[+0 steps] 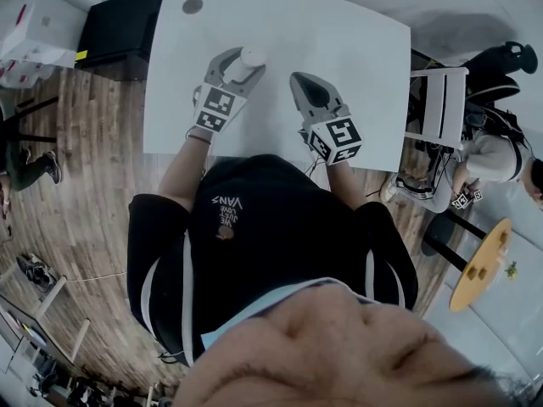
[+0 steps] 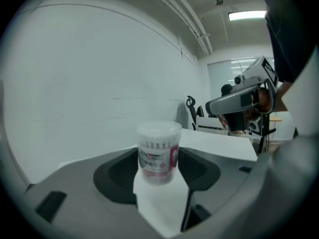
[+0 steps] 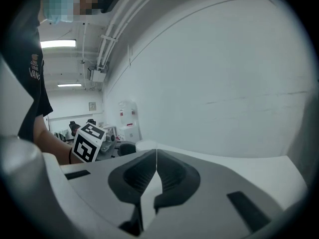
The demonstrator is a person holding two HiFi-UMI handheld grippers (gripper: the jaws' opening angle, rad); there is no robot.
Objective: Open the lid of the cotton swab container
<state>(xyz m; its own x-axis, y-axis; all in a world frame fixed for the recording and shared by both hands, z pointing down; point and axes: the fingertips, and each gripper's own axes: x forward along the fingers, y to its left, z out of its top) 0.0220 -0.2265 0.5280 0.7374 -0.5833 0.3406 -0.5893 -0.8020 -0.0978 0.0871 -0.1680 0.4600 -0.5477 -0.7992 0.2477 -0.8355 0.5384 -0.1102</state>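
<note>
The cotton swab container (image 1: 253, 56) is a small clear round tub with a pink and white label and a clear lid, standing upright on the white table (image 1: 356, 49). In the left gripper view the container (image 2: 159, 152) sits between the two dark pads, lid on. My left gripper (image 1: 242, 64) is shut on the tub's sides. My right gripper (image 1: 298, 79) hangs just right of it, apart from the tub, its jaws pressed together with nothing between them (image 3: 156, 154). It also shows in the left gripper view as the grey right gripper (image 2: 238, 102).
A dark round hole (image 1: 193, 6) marks the table's far left corner. A black box (image 1: 119, 30) stands left of the table, a white chair (image 1: 441, 100) to its right. A seated person (image 1: 496, 155) and a yellow round stool (image 1: 479, 265) are at the right, over wooden floor.
</note>
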